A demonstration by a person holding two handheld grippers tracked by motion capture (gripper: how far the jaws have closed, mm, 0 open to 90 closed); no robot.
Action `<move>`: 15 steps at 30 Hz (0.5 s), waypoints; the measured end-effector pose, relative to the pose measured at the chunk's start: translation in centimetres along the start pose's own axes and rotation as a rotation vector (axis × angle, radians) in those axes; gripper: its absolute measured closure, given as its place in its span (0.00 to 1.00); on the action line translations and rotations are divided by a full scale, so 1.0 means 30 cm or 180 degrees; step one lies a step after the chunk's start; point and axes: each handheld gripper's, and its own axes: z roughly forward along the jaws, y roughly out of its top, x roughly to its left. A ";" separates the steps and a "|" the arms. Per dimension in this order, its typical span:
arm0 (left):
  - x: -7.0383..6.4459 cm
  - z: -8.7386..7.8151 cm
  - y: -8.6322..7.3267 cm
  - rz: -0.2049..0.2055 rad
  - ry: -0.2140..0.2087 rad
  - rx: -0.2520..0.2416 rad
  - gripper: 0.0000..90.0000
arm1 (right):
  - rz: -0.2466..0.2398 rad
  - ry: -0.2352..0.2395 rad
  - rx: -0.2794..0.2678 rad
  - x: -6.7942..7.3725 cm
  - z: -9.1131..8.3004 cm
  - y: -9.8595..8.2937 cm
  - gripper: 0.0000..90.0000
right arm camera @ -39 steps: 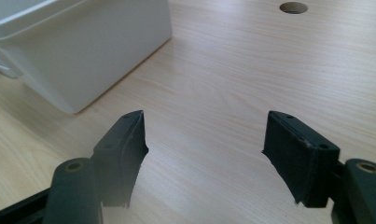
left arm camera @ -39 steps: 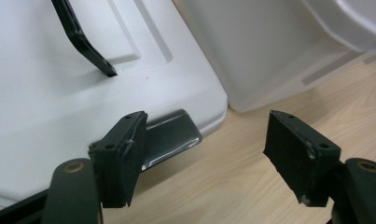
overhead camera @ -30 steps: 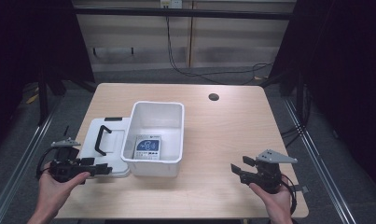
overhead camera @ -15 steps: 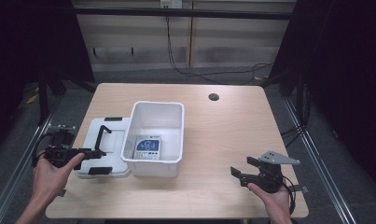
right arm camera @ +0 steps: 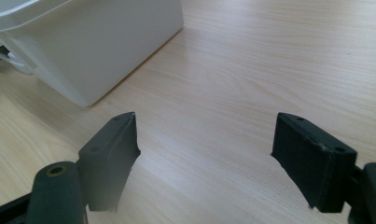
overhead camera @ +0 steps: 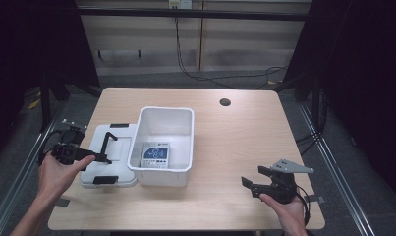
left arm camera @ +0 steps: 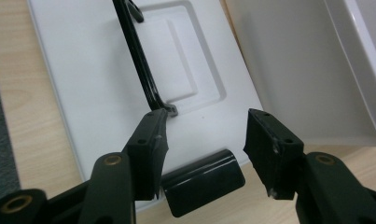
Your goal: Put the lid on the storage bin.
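— Left gripper (overhead camera: pixel 99 158) held over the white lid (overhead camera: pixel 118 147), jaws parted, nothing between them
— Seen closer from the left gripper view?
— Yes: left gripper (left arm camera: pixel 202 135) spread above the lid (left arm camera: pixel 83 84), one finger (left arm camera: pixel 148 140) right at the foot of the black handle (left arm camera: pixel 139 56), not closed on it. Black latch clip (left arm camera: pixel 202 182) at the lid's near edge, partly covered by the jaws. Top of the handle cut off by the frame
— Where is the lid lying?
— Flat on the wooden table (overhead camera: pixel 244 132), just left of the white bin (overhead camera: pixel 163 142), touching or nearly so; hard to tell which
— Inside the bin?
— Blue and white packet (overhead camera: pixel 155 155) on the floor of it; print too small to read
— Right gripper (overhead camera: pixel 257 186)?
— Near the table's front right edge, well apart from the bin, jaws wide and empty. Same from the right gripper view: right gripper (right arm camera: pixel 206 154) agape over bare wood (right arm camera: pixel 251 70), a corner of the bin (right arm camera: pixel 97 46) at upper left, rest cut off
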 end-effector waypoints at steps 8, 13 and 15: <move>0.009 0.004 0.056 -0.0010 0.0111 0.0088 0.55 | -0.0045 0.0029 -0.0019 0.004 -0.001 0.001 0.24; 0.023 0.019 0.088 -0.0146 0.0049 0.0162 0.56 | -0.0053 0.0032 0.0007 0.005 -0.001 0.000 0.23; 0.025 0.023 0.108 -0.0191 0.0045 0.0167 0.61 | -0.0059 0.0024 0.0014 0.006 0.002 -0.001 0.23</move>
